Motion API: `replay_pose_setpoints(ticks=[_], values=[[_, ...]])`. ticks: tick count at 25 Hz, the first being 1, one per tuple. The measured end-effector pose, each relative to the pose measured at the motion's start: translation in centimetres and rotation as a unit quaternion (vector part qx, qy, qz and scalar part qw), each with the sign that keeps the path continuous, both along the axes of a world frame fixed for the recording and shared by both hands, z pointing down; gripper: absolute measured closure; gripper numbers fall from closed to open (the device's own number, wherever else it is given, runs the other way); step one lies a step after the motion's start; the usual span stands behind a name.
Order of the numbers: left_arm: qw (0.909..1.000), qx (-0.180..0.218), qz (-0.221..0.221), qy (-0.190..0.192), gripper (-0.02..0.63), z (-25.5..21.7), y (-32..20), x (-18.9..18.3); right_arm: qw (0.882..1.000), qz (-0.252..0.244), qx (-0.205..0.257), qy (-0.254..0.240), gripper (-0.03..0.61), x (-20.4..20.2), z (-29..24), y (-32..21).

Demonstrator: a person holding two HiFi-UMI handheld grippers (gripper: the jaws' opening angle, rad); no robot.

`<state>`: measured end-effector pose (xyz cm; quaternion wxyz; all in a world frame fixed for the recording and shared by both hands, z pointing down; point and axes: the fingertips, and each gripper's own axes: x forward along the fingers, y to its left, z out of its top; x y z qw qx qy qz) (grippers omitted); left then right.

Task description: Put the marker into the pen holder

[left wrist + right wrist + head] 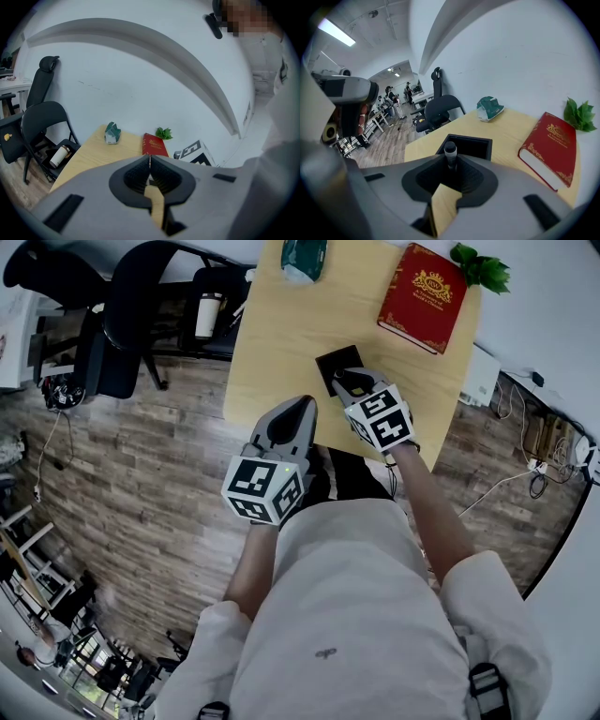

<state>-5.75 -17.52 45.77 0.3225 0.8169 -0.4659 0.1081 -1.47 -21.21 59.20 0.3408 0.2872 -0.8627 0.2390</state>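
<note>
The right gripper (451,164) pinches the marker (450,153) between its jaws, the marker's black end reaching over the near rim of the square black pen holder (483,141) on the wooden table (511,133). The left gripper (150,165), jaws pressed together on nothing, hangs beside it, off the table's edge

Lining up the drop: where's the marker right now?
The marker is clamped upright in the right gripper, its tip at the near rim of the black pen holder on the table, with the red book off to its right.
</note>
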Motion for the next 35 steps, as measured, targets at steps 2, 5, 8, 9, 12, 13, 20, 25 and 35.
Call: replay_pose_setpoints(ticks=[2, 5, 8, 9, 12, 13, 20, 25, 35], values=[[1.0000, 0.000, 0.000, 0.000, 0.603, 0.0, 0.0, 0.0, 1.000, 0.000, 0.000, 0.000, 0.499, 0.0, 0.0, 0.0], [1.0000, 0.000, 0.000, 0.000, 0.603, 0.0, 0.0, 0.0, 1.000, -0.003, 0.002, 0.002, 0.491, -0.1, 0.0, 0.1], [1.0000, 0.001, 0.001, 0.001, 0.603, -0.1, 0.0, 0.1, 1.000, -0.004, 0.002, 0.001, 0.483, -0.1, -0.1, 0.1], [1.0000, 0.001, 0.001, 0.001, 0.603, -0.1, 0.0, 0.2, 1.000, -0.003, 0.003, 0.001, 0.483, -0.1, -0.1, 0.1], [1.0000, 0.002, 0.001, 0.001, 0.603, -0.2, 0.1, 0.1, 1.000, -0.002, 0.010, 0.004, 0.483, -0.1, -0.2, 0.1], [1.0000, 0.002, 0.001, 0.001, 0.603, -0.2, 0.1, 0.1, 1.000, -0.002, 0.012, 0.004, 0.483, -0.1, -0.3, 0.1], [1.0000, 0.003, 0.001, 0.000, 0.603, -0.3, 0.2, 0.1, 1.000, -0.001, 0.011, 0.004, 0.483, 0.0, -0.2, 0.1], [1.0000, 0.003, 0.002, 0.001, 0.603, -0.3, 0.2, 0.0, 1.000, 0.002, 0.010, 0.003, 0.483, 0.0, -0.3, 0.0], [0.9999, 0.009, 0.012, 0.003, 0.603, -0.9, 0.7, -0.2, 1.000, 0.017, 0.017, 0.002, 0.488, 0.2, -1.1, 0.4]])
